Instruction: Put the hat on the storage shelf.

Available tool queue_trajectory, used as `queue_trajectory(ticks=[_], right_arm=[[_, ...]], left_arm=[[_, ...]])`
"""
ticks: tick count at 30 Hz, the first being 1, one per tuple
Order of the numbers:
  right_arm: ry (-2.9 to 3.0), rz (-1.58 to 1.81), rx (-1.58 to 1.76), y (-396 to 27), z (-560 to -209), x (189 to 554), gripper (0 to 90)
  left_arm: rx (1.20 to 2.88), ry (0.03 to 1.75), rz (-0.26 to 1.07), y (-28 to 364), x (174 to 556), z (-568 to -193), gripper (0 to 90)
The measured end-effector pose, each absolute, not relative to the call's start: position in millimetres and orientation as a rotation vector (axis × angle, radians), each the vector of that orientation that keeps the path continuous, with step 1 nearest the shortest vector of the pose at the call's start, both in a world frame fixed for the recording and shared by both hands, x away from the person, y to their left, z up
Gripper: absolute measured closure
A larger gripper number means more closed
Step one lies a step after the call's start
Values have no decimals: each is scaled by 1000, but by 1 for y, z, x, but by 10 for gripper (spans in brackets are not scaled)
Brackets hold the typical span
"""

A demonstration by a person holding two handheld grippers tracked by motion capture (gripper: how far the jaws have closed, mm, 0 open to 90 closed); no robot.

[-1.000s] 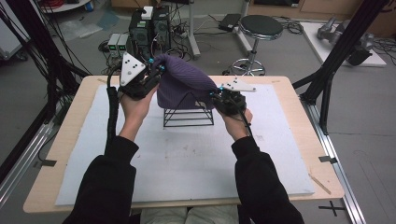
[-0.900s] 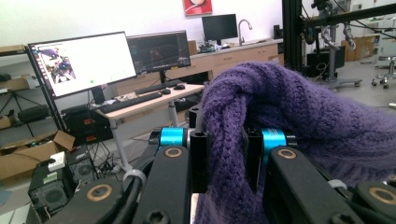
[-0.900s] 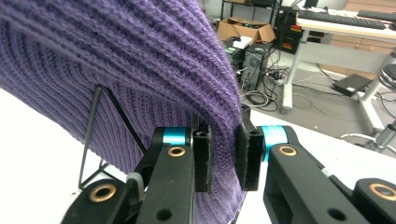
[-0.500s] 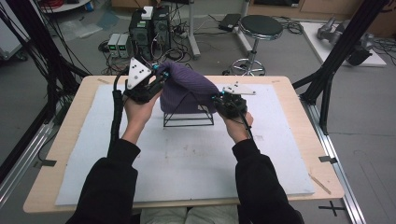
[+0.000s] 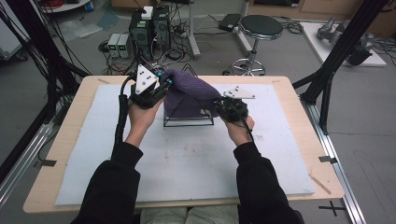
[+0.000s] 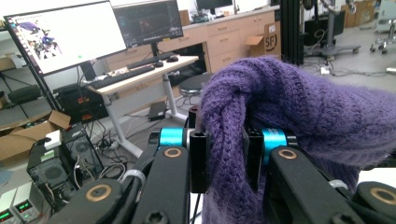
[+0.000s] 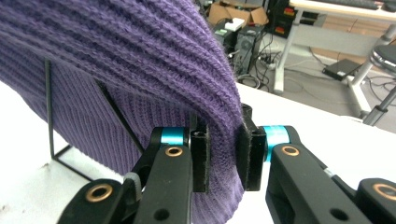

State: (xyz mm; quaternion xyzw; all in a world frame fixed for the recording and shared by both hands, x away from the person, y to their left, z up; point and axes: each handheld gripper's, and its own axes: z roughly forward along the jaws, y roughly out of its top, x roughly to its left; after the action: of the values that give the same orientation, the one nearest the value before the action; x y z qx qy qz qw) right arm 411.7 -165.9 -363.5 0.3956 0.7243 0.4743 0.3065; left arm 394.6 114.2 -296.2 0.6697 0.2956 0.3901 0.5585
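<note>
We see a purple knit hat [image 5: 187, 95] draped over a black wire frame [image 5: 189, 119] at the far middle of the tabletop [image 5: 289, 84]. The hat is thick wool with chunky ribs that run lengthwise; it sags softly and rounds over the frame's peak. The frame is thin straight rod, bent into a sharp-cornered, tent-like outline with a rectangular base that rests on the pale grey foam mat [image 5: 187, 163] covering the wood.

Our left tongs [image 5: 164, 86] are clenched on the hat's left edge. In the left gripper view, a bunched fold of the knit [image 6: 229, 140] stands upright between the flat black pads [image 6: 200, 161], squeezed narrow there and bulging above them. The arms behind the pads are matte black with brass-coloured rivets and a bright blue band on each.

Our right tongs [image 5: 219, 103] are clenched on the hat's right lower edge. In the right gripper view, the ribbed hem [image 7: 223, 154] passes down between the pads [image 7: 201, 158] and hangs below them, while the rest of the hat swells up and away to the left over the wire rods [image 7: 49, 112].

Each tool carries a pale three-cornered plate on top, smooth and flat with small dark dots. Both hands come from black sleeves [image 5: 109, 186].
</note>
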Motion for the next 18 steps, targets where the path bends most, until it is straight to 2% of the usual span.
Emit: queue_trajectory(ticks=[18], right_arm=[[1955, 1213, 1073, -161, -376, 415, 781]], left_arm=[[1607, 724, 906, 117, 396, -313, 784]])
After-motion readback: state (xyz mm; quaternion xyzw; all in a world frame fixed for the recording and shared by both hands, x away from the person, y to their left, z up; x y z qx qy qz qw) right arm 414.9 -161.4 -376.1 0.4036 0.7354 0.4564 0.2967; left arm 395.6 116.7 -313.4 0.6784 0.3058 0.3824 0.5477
